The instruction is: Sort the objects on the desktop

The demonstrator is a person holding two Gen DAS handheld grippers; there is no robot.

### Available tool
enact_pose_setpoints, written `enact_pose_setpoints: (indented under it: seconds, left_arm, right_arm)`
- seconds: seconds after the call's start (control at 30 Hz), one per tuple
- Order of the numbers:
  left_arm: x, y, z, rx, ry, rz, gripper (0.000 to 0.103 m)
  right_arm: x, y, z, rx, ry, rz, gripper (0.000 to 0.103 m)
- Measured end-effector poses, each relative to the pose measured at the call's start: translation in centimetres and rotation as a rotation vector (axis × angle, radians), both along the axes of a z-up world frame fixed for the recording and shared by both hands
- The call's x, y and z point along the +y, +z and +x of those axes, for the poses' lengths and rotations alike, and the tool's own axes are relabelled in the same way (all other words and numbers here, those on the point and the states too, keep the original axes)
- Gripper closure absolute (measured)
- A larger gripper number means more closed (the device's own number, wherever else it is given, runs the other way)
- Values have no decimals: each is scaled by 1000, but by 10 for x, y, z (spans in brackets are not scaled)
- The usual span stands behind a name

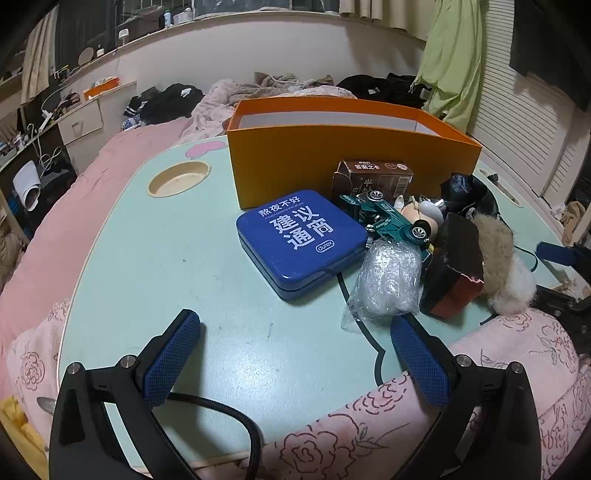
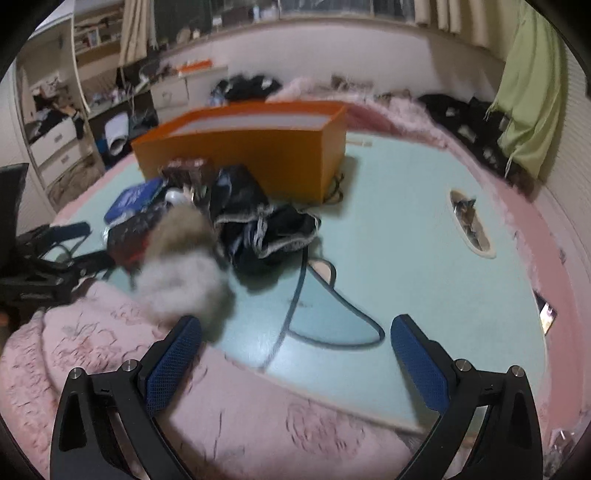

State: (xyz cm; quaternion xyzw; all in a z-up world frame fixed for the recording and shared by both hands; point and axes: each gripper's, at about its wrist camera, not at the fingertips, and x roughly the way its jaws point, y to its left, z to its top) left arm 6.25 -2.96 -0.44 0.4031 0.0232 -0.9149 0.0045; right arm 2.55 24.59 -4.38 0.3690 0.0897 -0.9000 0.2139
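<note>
My left tongs (image 1: 295,332) and right tongs (image 2: 293,330) both gape wide, gripping nothing, above the surface (image 1: 147,258) near the blue tin (image 1: 299,240).

table (image 1: 166,258): pale mint | box (image 1: 295,162): orange, white inside | tin (image 1: 299,240): blue, white lettering | toy car (image 1: 391,221): green | carton (image 1: 373,177): brown | blanket (image 1: 351,435): pink, rose outline pattern | fingers (image 1: 170,362): blue mesh pads

A lived-in bedroom at home: pale green lap desk (image 1: 155,258) set on a bed with pink floral bedding (image 1: 369,435), strewn dark clothes (image 1: 170,99), a drawer unit (image 1: 81,122), curtains (image 2: 136,33), and a hanging green garment (image 1: 454,62).
</note>
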Motion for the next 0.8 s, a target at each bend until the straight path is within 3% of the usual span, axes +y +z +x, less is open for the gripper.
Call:
enact_pose_setpoints:
  seconds: [0.4,0.8]
  left_arm:
    - [-4,-1,-7,-3,18,-1,0]
    - [-5,-2,-11,3,12,-3,0]
  right_arm:
    - [-2,-3,-10,-5,-28,30,0]
    - [2,-5,-13,24,25,-7,0]
